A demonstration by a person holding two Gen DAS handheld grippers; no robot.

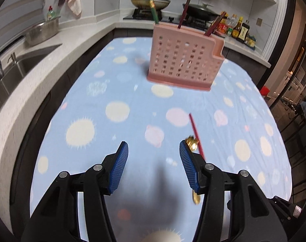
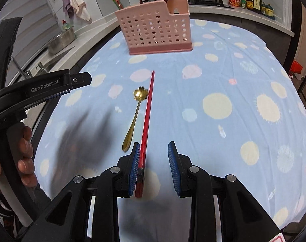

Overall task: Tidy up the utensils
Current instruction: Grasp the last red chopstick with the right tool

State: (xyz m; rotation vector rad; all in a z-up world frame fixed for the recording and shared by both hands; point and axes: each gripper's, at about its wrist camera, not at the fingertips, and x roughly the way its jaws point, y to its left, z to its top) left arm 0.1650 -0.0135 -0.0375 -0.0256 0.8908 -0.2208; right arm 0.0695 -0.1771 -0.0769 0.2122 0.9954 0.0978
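Observation:
A pink perforated utensil holder stands upright on the blue dotted cloth, also in the right wrist view. Several chopsticks stick out of it. A red chopstick and a gold flower-headed spoon lie side by side on the cloth. In the left wrist view they show beside my right finger: chopstick, spoon. My left gripper is open and empty. My right gripper is open, with the chopstick's near end lying against its left pad.
A sink and a steel bowl are on the counter at left. A stove with pans and sauce bottles line the back counter. My left gripper's body and the hand holding it show at left in the right wrist view.

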